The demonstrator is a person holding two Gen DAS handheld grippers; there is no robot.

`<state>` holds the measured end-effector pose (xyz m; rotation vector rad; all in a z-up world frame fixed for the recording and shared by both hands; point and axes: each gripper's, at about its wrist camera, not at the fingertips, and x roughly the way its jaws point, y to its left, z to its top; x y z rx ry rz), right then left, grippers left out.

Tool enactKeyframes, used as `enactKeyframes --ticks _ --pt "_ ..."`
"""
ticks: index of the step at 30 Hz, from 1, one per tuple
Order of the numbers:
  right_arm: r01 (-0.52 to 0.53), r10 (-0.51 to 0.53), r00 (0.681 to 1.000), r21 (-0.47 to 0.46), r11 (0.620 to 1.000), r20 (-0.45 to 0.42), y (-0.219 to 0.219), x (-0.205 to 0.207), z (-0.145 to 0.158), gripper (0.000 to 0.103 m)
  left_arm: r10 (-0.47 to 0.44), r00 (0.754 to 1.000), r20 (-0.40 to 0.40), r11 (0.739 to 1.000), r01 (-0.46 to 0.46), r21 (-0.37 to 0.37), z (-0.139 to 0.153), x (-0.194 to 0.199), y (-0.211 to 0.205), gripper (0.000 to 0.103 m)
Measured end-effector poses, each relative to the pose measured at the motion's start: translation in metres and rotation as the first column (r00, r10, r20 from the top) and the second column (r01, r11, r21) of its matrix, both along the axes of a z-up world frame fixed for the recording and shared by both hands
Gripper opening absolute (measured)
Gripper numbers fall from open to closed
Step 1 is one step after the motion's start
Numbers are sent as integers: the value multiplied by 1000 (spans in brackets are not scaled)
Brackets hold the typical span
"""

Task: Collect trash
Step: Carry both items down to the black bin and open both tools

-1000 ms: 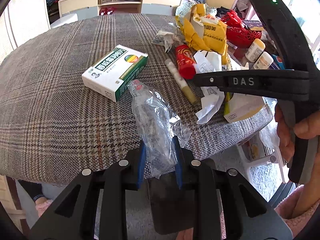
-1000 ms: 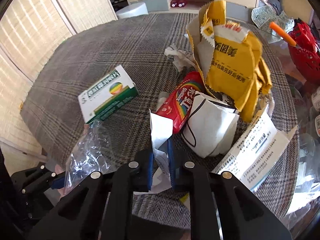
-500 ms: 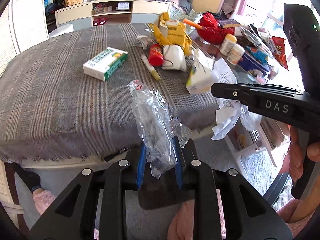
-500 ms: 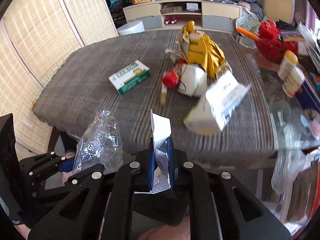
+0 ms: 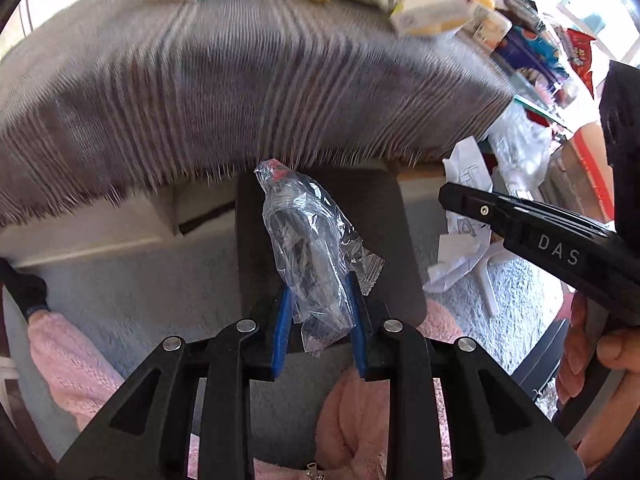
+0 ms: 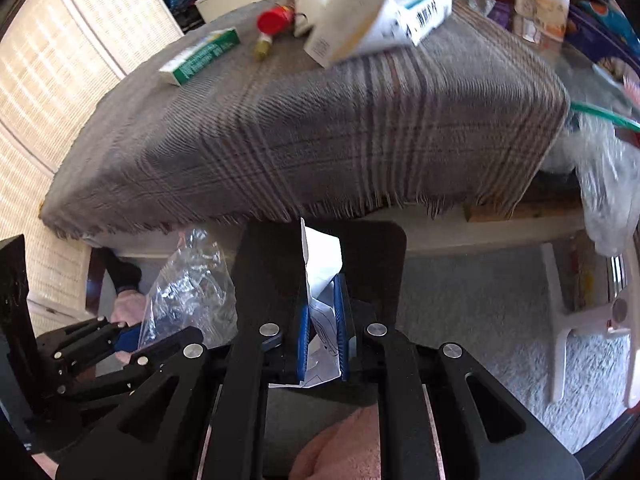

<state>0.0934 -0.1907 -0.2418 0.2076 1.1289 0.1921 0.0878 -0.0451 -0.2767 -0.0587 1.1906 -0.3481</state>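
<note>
My left gripper (image 5: 318, 304) is shut on a crumpled clear plastic bag (image 5: 312, 248) that sticks up between its blue pads. My right gripper (image 6: 322, 320) is shut on a folded piece of white paper (image 6: 320, 260). Both hang just off the near edge of the plaid-covered table (image 5: 240, 80), over a black rounded rectangular object (image 5: 384, 216), also seen under the paper (image 6: 272, 264); I cannot tell what it is. The right gripper (image 5: 448, 196) and its paper (image 5: 460, 248) show at the right of the left wrist view. The left gripper (image 6: 132, 336) and the bag (image 6: 188, 280) show at lower left in the right wrist view.
On the far part of the table (image 6: 320, 128) lie a green-and-white box (image 6: 200, 56), a red-capped tube (image 6: 272, 20), a white carton (image 6: 380, 12) and other litter. Grey carpet (image 6: 480, 320), a white plastic stool leg (image 6: 560, 320) and pink-clad legs (image 5: 72, 360) are below.
Both grippers have drawn back from over the table to beyond its near edge and sunk lower, still holding the bag and the paper. The black object now fills the space beneath them.
</note>
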Motion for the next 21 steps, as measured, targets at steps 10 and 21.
enactKeyframes --ticks 10,21 --pt "35 -35 995 6 999 -91 0 14 -54 16 -36 994 -101 999 35 -12 -62 18 -17 27" --pt "61 -57 992 25 998 -110 -3 25 -63 53 -25 993 -111 1000 25 -7 -65 26 -9 61"
